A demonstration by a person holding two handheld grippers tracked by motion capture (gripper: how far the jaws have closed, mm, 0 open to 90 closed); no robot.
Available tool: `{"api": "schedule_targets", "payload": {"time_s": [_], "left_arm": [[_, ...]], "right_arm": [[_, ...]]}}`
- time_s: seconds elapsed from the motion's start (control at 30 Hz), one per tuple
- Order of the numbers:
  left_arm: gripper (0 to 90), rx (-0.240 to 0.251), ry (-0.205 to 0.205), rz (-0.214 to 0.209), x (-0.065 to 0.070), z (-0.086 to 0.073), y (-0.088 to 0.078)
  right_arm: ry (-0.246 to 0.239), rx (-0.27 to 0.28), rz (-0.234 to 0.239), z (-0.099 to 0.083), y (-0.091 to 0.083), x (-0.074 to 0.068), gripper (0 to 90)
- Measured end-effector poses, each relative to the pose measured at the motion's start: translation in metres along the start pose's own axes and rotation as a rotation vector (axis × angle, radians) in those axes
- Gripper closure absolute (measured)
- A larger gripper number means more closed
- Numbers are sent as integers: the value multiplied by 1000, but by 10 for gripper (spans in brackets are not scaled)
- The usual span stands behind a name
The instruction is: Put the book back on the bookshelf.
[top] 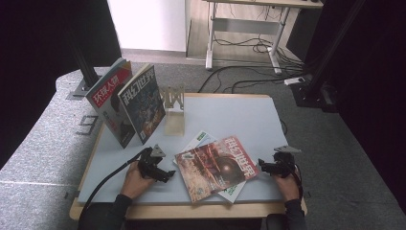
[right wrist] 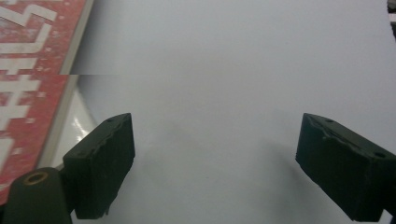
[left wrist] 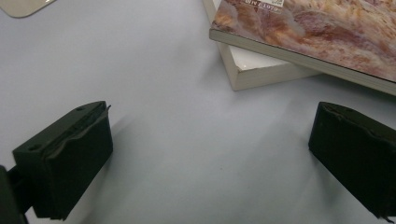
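Both claws sit low on the pale bench (top: pixel 230 115), one at each side of the red magazine (top: pixel 216 165). That magazine lies flat near the front edge, cover up, resting on top of a white magazine (top: pixel 203 139) whose green-trimmed corner pokes out behind it. The left claw (top: pixel 165 175) is just off the red magazine's left edge, jaws spread wide with nothing but bare bench between them; in the left gripper view the stacked edges of both magazines (left wrist: pixel 261 60) lie just ahead, apart from the jaws. The right claw (top: pixel 262 166) waits close by the magazine's right edge, jaws also wide apart and empty, and the right gripper view catches the red cover (right wrist: pixel 28 70) at its left side. At the back left, two more magazines (top: pixel 127 103) stand leaning against a wooden rack (top: pixel 174 108).
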State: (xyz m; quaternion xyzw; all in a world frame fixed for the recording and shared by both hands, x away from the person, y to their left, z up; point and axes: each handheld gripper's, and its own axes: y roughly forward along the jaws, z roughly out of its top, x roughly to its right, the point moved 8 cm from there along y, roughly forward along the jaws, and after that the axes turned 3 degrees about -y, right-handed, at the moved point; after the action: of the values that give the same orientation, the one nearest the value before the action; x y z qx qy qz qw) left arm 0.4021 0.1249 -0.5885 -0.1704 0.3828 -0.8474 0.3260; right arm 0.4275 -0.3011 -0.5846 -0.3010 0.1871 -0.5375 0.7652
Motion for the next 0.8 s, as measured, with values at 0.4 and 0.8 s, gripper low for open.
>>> {"api": "schedule_targets", "payload": {"time_s": [0.4, 0.8], "left_arm": [[35, 75, -29, -91, 1, 16, -10], [141, 93, 8, -117, 5, 37, -3]], "right_arm": [[-17, 46, 70, 0, -20, -17, 94], [-30, 89, 76, 2, -35, -30, 107]]}}
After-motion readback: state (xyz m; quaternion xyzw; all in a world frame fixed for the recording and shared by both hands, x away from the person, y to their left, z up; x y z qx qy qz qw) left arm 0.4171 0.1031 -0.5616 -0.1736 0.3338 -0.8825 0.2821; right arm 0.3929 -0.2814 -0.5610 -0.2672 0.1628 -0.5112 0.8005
